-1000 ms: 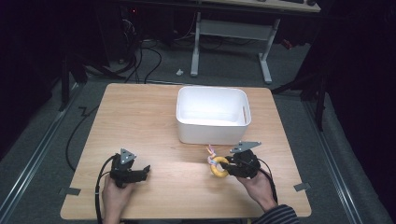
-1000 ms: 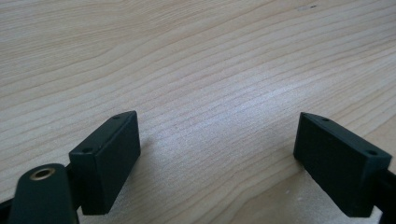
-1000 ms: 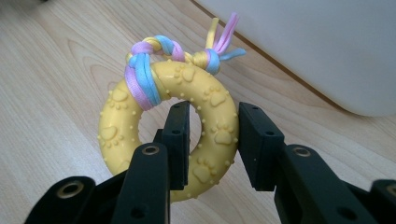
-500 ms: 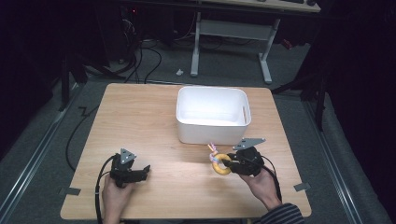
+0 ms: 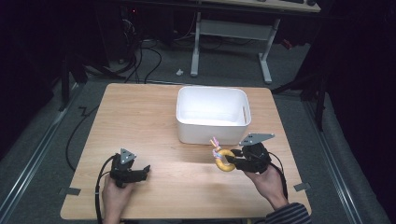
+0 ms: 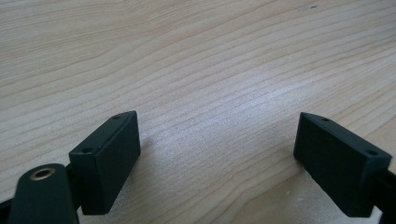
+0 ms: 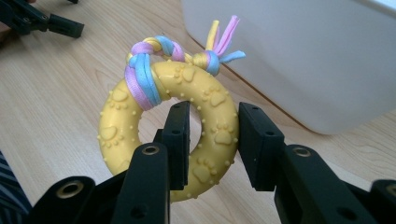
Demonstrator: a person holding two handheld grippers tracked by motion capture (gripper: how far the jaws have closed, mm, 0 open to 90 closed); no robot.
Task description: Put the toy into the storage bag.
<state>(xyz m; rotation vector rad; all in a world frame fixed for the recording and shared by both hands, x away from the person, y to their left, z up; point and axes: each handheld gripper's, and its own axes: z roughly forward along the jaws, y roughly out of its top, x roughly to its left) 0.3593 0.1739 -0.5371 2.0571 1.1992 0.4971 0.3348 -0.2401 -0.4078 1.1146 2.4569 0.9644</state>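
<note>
Yellow rubber ring toy [image 7: 168,135], clamped through its hole by the right gripper [image 7: 212,140] for lifting, hangs just before the white bin [image 5: 212,114]; left gripper [image 6: 215,158], jaws spread and empty, rests on the wooden table [image 5: 140,116].

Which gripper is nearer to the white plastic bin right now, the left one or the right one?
Right. The right gripper, shut on the yellow rubber ring toy, sits just in front of the white plastic bin's near wall. The left gripper rests open near the table's front left, well away.
</note>
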